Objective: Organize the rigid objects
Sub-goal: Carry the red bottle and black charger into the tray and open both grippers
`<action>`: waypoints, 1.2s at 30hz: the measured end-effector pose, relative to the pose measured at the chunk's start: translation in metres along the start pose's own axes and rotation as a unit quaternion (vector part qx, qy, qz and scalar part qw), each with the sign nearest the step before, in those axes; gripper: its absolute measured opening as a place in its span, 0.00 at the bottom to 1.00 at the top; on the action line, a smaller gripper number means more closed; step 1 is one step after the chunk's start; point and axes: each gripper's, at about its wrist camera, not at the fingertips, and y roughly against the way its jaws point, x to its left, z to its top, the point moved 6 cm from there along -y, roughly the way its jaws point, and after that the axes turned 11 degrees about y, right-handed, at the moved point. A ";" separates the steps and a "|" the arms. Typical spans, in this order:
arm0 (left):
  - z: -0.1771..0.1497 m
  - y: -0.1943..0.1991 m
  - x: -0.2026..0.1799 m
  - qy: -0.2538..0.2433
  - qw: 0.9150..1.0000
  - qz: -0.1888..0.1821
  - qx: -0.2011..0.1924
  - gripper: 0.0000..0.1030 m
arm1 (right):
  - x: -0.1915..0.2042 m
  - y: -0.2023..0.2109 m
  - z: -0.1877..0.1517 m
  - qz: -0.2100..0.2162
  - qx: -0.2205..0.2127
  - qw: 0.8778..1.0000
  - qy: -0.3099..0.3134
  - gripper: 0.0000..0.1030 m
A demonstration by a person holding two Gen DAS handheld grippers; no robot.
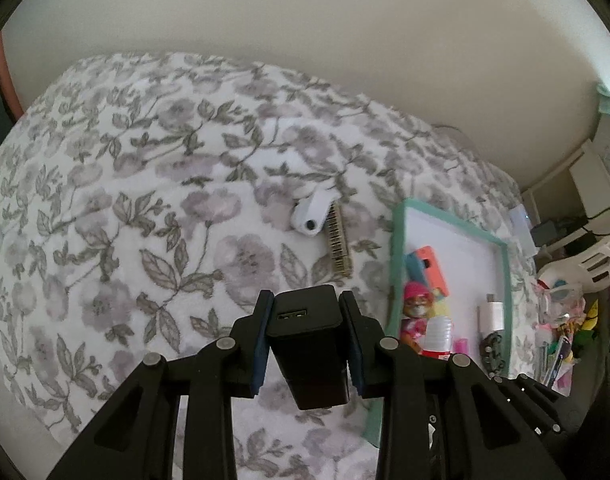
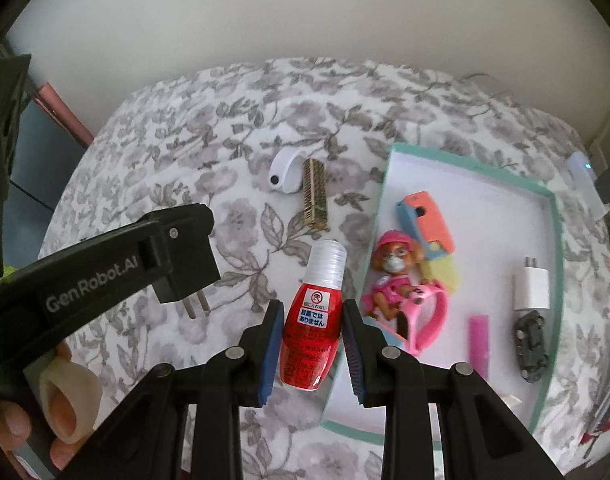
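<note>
"GenRobot.AI", white lettering, on left gripper (image 2: 193,240) arm. Red bottle (image 2: 311,332) label: round prohibition sign; white panels with Japanese text "目に入れない" and "目薬ではありません"; smaller print below unreadable. No other legible text.

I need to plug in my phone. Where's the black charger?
In the left tongs, the black charger is held above the bedspread, left of the tray.

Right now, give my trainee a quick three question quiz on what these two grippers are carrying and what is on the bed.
1. True or false: the left gripper holds a black USB charger.
2. What does the right gripper hold: A red bottle, B pink watch, C white charger?
3. Which gold item lies beside the white band on the floral blanket?

Key: 1 true; 2 A; 3 the gold comb.
</note>
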 end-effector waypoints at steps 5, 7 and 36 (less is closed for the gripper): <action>-0.008 0.009 -0.032 -0.022 1.000 -0.008 -0.006 0.33 | -0.027 0.020 -0.010 -0.012 -0.010 1.000 -0.013 0.30; -0.012 0.009 -0.044 -0.035 0.999 -0.008 -0.008 0.33 | -0.039 0.025 -0.015 -0.018 -0.011 1.000 -0.022 0.30; -0.045 -0.081 -0.164 -0.134 0.990 -0.015 0.034 0.33 | -0.193 -0.018 -0.055 -0.043 0.022 0.992 -0.120 0.30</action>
